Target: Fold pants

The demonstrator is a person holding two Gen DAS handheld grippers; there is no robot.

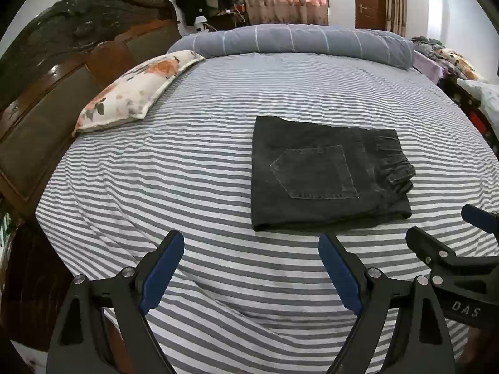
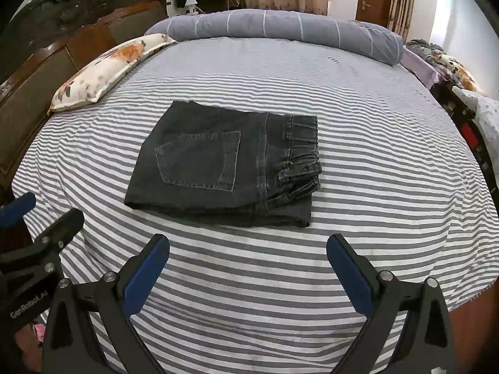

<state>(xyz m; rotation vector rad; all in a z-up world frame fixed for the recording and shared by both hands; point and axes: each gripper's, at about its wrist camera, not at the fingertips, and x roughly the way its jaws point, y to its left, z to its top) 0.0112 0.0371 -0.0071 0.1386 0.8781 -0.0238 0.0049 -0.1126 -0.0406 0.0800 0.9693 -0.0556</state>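
And there are the pants (image 2: 223, 162), dark washed denim, lying as a compact, roughly square bundle in the middle of the striped bedsheet (image 2: 358, 218), back pocket (image 2: 199, 160) facing up and the gathered elastic waistband (image 2: 301, 159) stacked along the bundle's right edge. The layers sit fairly square on one another, edges lined up, nothing trailing out over the sheet, so by the look of it the folding itself is done, or as near as makes no difference; the only loose spot is the waistband corner nearest the camera, where the layers puff up a little. Nobody is holding the cloth: the right gripper (image 2: 248, 258) hangs over bare stripes just short of the bundle's near edge, jaws spread wide with nothing between them, and the left gripper (image 1: 251, 258) sits the same way in its own view, jaws well apart and empty, the bundle lying ahead and off to its right. The two tools are side by side, each showing at the edge of the other's view. What could be left, I'd judge, is a pat on that waistband at most. Further out, a floral pillow (image 2: 103, 68) rests by the carved wooden headboard (image 2: 62, 40), and a rolled grey quilt (image 2: 280, 31) lies across the far end.
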